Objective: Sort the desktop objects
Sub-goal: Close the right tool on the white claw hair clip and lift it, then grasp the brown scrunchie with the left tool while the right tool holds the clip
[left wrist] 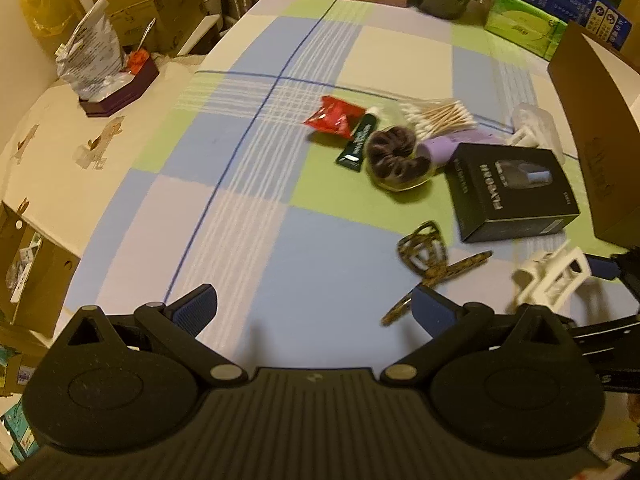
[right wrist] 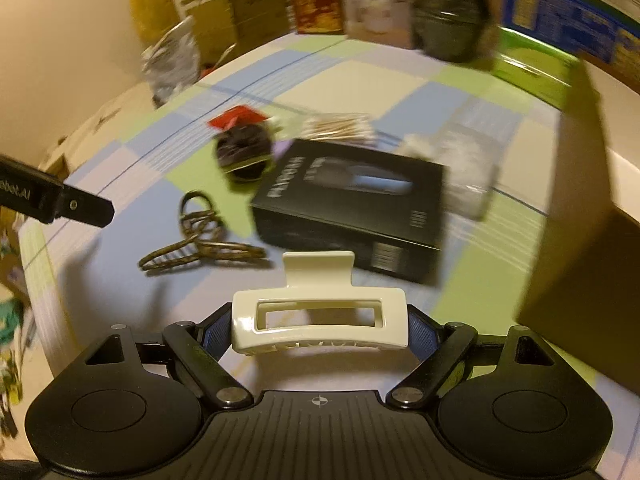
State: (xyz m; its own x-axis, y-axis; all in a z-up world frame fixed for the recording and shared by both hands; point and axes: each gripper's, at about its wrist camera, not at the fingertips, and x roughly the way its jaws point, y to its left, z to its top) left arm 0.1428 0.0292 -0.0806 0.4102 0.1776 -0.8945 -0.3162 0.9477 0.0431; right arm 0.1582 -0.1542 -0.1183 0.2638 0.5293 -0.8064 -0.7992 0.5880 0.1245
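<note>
Right gripper grips a white clip between its pads. Left gripper is wide open, empty, above the cloth.

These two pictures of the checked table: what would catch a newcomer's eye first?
Probably the white hair clip, gripped between the jaws of the right gripper close to the camera. Just beyond it lies a black box, with a brown mottled hair clip to its left on the checked cloth. The left gripper is open, with nothing between its jaws.
</note>
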